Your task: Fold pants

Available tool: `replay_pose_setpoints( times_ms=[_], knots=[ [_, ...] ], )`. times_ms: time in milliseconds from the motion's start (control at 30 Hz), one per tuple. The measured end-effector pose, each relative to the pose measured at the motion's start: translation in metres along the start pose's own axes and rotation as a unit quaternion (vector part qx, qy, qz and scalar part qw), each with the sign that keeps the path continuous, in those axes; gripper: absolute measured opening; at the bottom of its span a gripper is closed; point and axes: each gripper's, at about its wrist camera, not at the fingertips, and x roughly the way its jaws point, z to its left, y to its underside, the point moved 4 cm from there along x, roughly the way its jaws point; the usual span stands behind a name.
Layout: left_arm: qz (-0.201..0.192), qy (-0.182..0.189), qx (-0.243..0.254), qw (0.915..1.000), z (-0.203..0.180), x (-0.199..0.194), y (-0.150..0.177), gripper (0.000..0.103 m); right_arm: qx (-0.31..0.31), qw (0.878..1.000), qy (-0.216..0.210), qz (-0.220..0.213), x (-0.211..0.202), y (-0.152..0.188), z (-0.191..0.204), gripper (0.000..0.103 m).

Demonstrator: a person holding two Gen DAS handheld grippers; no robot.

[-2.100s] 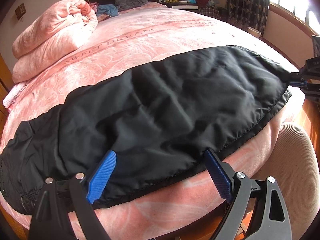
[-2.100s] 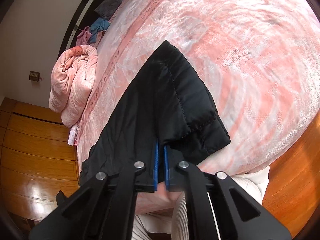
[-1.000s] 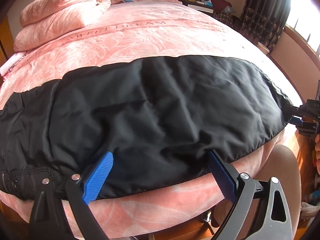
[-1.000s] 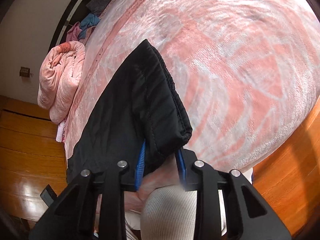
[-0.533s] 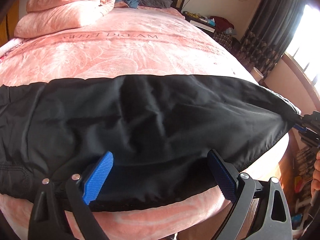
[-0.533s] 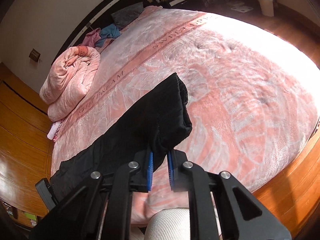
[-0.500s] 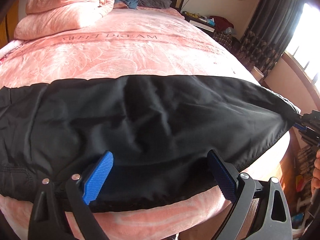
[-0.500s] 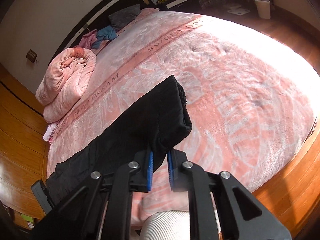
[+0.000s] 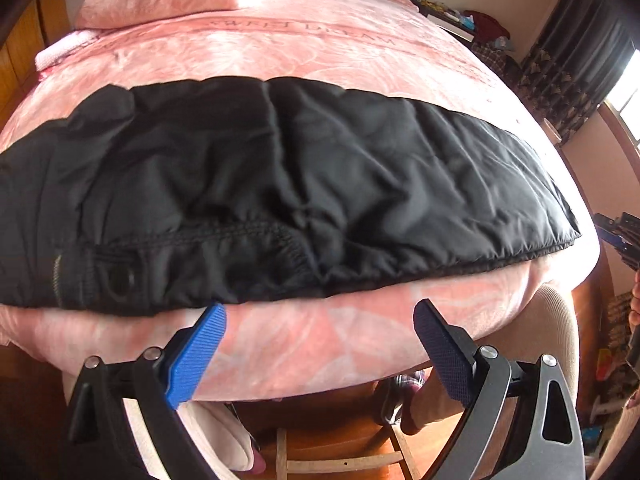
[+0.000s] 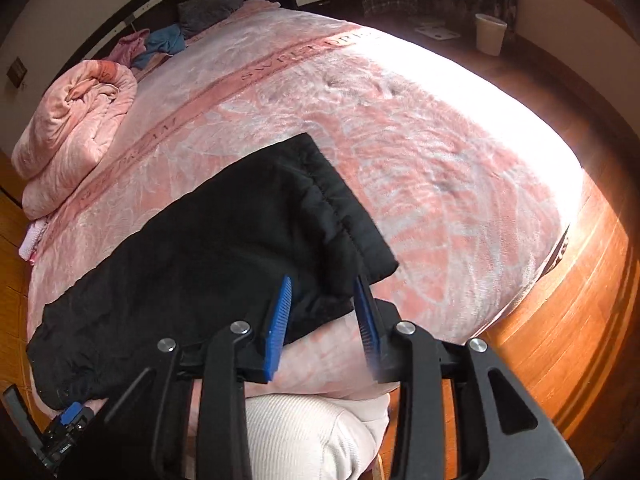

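Across the frame's middle, black pants [image 9: 280, 184] lie lengthwise; left gripper [image 9: 320, 344] gapes empty below, right gripper [image 10: 322, 308] opening around the cuff.

Matt black quilted cloth pants [image 9: 280, 184] lie on a fuzzy pink plush bedspread [image 9: 320, 40] above glossy wood floor [image 10: 580, 320].

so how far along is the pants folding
Done: the black pants lie lengthwise along the near edge of the pink bed, apparently doubled leg on leg. In hand: nothing gripped; the left gripper is open and clear of the cloth, the right gripper is opening around the cuff end. Left: folding the length over, since the pants are at full length.
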Motion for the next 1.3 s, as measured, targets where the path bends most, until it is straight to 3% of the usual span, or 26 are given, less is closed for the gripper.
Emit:
replay_pose_setpoints(
  times_ms=[67, 133, 200, 267, 433, 633, 767, 900, 1033, 1200, 1267, 1300],
  knots=[
    [0.004, 0.007, -0.019, 0.9998, 0.01, -0.003, 0.004, 0.095, 0.002, 0.996, -0.087, 0.029, 0.0, 0.016, 0.034, 0.033],
    [0.011, 0.021, -0.041, 0.9989, 0.015, -0.002, 0.005, 0.095, -0.007, 0.984, -0.16, 0.078, 0.011, 0.038, 0.077, 0.033],
    [0.015, 0.035, -0.061, 0.9974, 0.019, -0.002, 0.006, 0.094, -0.016, 0.969, -0.21, 0.128, 0.026, 0.062, 0.118, 0.032],
    [0.018, 0.047, -0.073, 0.9961, 0.021, -0.002, 0.006, 0.092, -0.023, 0.956, -0.234, 0.173, 0.045, 0.084, 0.149, 0.03],
    [0.032, 0.036, -0.083, 0.9954, 0.03, 0.0, 0.005, 0.092, -0.008, 0.949, -0.221, 0.226, 0.076, 0.105, 0.181, 0.03],
    [0.043, 0.04, -0.099, 0.9933, 0.04, 0.014, 0.0, 0.092, 0.02, 0.953, -0.197, 0.231, 0.101, 0.098, 0.188, 0.03],
    [0.049, 0.041, -0.11, 0.9919, 0.048, 0.019, 0.0, 0.092, 0.035, 0.948, -0.211, 0.238, 0.103, 0.1, 0.192, 0.03],
    [0.036, 0.044, -0.13, 0.9899, 0.059, 0.014, -0.001, 0.092, 0.021, 0.953, -0.21, 0.217, 0.097, 0.096, 0.195, 0.007],
    [0.025, 0.039, -0.14, 0.9891, 0.067, 0.007, -0.002, 0.092, -0.011, 0.956, -0.206, 0.21, 0.085, 0.098, 0.201, 0.005],
    [0.033, 0.034, -0.139, 0.9891, 0.067, 0.012, 0.003, 0.092, -0.05, 0.958, -0.168, 0.227, 0.1, 0.112, 0.202, 0.007],
    [0.032, 0.031, -0.135, 0.9898, 0.064, 0.012, 0.004, 0.092, -0.074, 0.961, -0.155, 0.218, 0.096, 0.11, 0.205, 0.014],
    [0.03, 0.031, -0.131, 0.9905, 0.062, 0.011, 0.004, 0.092, -0.092, 0.963, -0.146, 0.209, 0.091, 0.11, 0.208, 0.025]
  ],
)
